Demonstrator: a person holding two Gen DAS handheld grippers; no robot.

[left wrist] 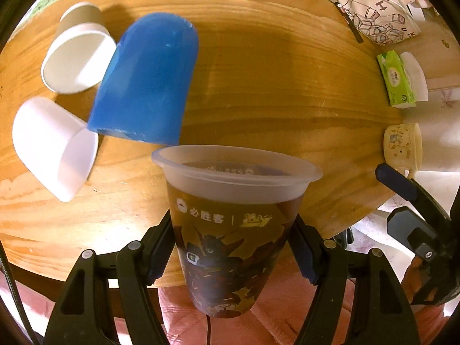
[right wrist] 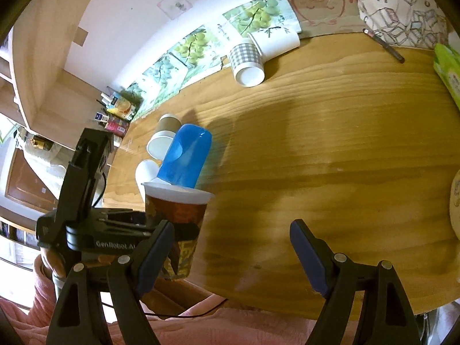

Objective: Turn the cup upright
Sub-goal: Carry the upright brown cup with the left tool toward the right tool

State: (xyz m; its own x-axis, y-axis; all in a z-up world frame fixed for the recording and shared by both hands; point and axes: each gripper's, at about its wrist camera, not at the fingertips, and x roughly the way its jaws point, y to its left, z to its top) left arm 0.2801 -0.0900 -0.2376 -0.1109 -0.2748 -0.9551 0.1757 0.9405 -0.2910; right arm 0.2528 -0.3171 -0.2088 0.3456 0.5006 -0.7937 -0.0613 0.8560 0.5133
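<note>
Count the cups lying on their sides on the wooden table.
4: a white paper cup and a brown-sleeved paper cup at the table's left, and a grey checked cup with a plain white cup at the far edge. Others may be hidden.

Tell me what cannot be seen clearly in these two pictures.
- Printed cup, left wrist view: its inside is veiled by the frosted wall, so contents are unclear.
- Same cup, right wrist view: its lower part is hidden by the left hand-held gripper.
- Blue cup: blurred in the left view.
- Tissue pack: cut off by the right edge.
</note>
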